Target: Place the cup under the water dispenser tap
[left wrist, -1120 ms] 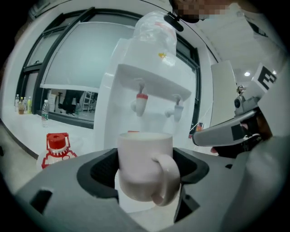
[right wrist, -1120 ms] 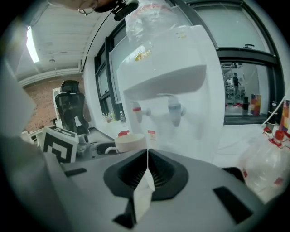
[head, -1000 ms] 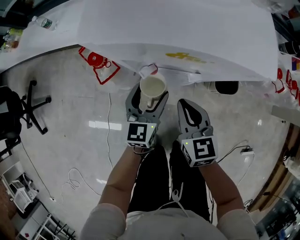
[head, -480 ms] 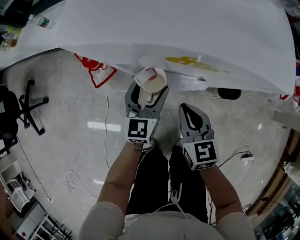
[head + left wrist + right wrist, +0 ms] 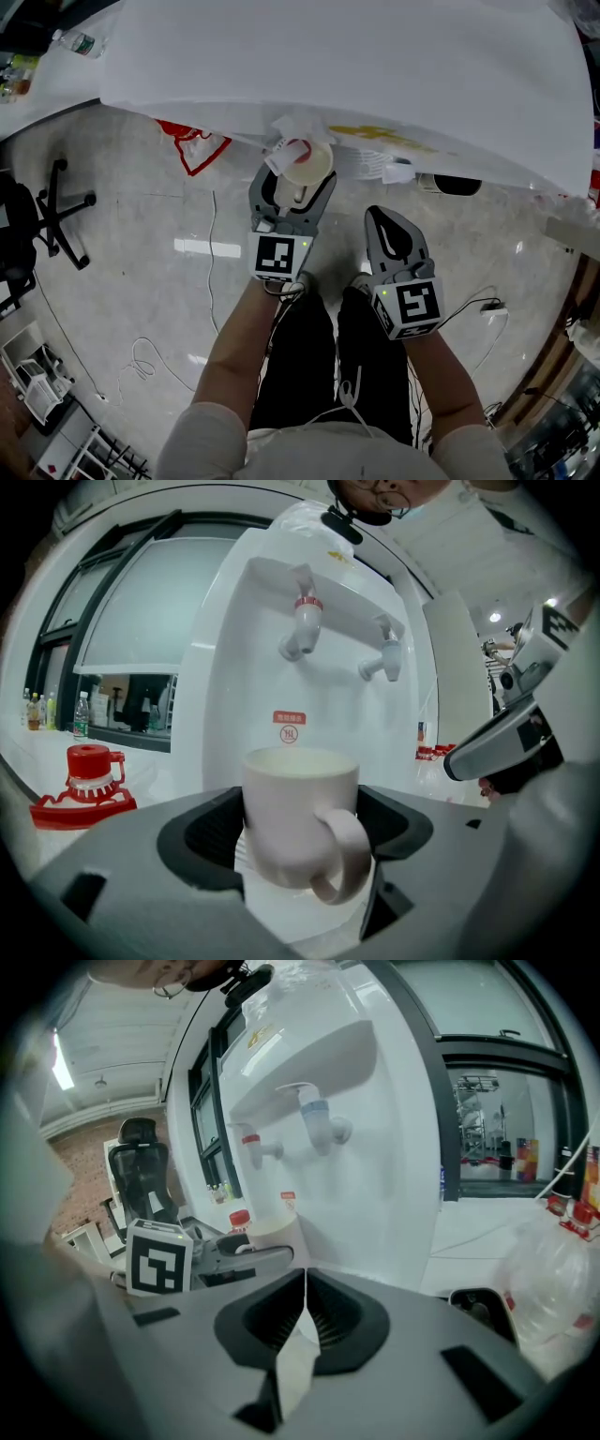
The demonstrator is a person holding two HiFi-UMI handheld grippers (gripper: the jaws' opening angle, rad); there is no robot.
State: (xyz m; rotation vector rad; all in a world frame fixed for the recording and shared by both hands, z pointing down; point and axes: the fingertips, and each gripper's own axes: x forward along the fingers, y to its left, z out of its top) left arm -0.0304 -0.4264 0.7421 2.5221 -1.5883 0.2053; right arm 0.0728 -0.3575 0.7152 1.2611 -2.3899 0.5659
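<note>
The left gripper (image 5: 296, 187) is grasping the white cup (image 5: 298, 808) between its fingers (image 5: 197, 832), holding it upright with the handle pointing back toward the gripper body. The cup is sitting in front of the white water dispenser (image 5: 281, 682), lower than the red-ringed tap (image 5: 302, 628); a second tap (image 5: 382, 658) is projecting just to the right of the first. In the head view, the cup rim is showing just beside the red-ringed tap. The right gripper (image 5: 304, 1309) is hanging beside the left gripper, its fingers clenched together on nothing. A red-capped bottle (image 5: 89, 766) is standing to the left of the dispenser.
</note>
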